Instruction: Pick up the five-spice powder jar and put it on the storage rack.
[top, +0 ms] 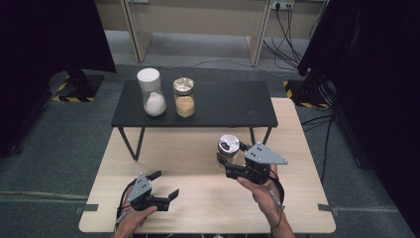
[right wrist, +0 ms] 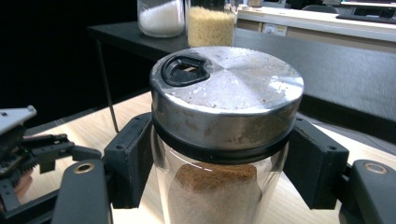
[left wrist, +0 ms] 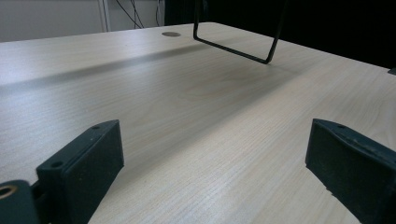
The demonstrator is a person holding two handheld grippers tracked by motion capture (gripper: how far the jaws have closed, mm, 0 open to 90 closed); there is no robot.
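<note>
Landmark: a low black shelf (top: pixel 223 111) is standing on thin metal legs at the far half of a pale wooden table (top: pixel 198 198); every place below is being given relative to this shelf.

Right gripper (top: pixel 229 159): a hand is holding it just in front of the shelf's right leg, on the person's side, and its jaws are pressing against both sides of a glass jar.

Jar with metal lid (right wrist: pixel 226 88): it is standing upright between the right gripper's pads, in front of the shelf and lower than its top. In the right gripper view a brown powder is sitting in the glass, and the silver lid is carrying a black pour opening near its rim. Whether the jar's base is touching the table or hanging just above it is hard to tell, since the bottom is hidden.

Left gripper (top: pixel 166 187): a hand is holding it well in front of the shelf's left leg, close to the person's edge of the table. Its jaws are standing wide apart with nothing between them; in the left gripper view bare wood is lying between the two black pads (left wrist: pixel 95 154).

White-lidded jar (top: pixel 151 91): it is standing on the left part of the shelf top, holding something white.

Gold-lidded jar (top: pixel 184 97): it is standing on the shelf top just to the right of the white-lidded one, holding yellowish grains.

Shelf leg (left wrist: pixel 233 49): a bent black rod is resting on the wood far ahead of the left gripper.
</note>
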